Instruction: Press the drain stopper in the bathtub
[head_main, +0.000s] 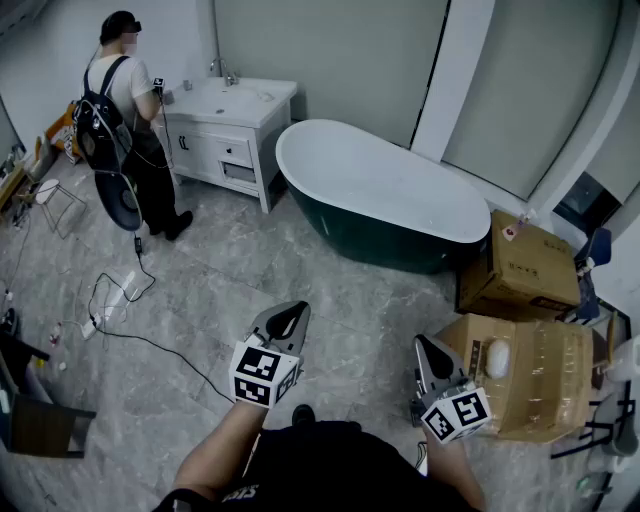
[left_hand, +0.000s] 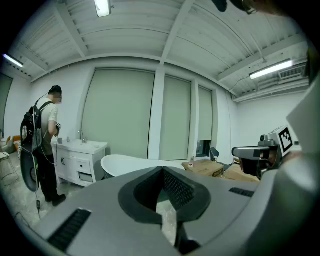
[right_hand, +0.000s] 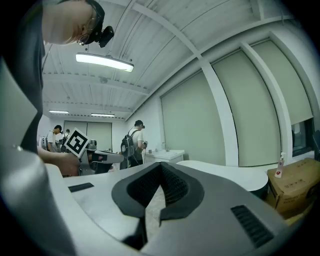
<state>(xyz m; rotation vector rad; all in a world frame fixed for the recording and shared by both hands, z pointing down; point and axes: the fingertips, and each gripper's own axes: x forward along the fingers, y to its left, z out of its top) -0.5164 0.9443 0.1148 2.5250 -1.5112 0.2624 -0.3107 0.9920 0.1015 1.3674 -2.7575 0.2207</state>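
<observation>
The left gripper (head_main: 287, 320) and the right gripper (head_main: 431, 352) are held low in front of the person, side by side over the grey marble-pattern floor (head_main: 300, 270), both aimed toward the bathtub (head_main: 372, 234). In each gripper's own view the two jaws meet at their tips with nothing between them; only floor shows through the gap behind the tips.

The bathtub, white inside with a dark green outer wall, stands well apart from both grippers, across open floor. Its drain stopper cannot be made out in any view, so nothing of the task is near the fingers.

A white vanity with a basin (head_main: 226, 122) stands just left of the tub, and another person wearing a backpack (head_main: 128, 120) stands at it. Two cardboard boxes (head_main: 522, 268) sit at the tub's right end, the nearer one just beside the right gripper. A cable (head_main: 128, 300) trails across the floor at left.
</observation>
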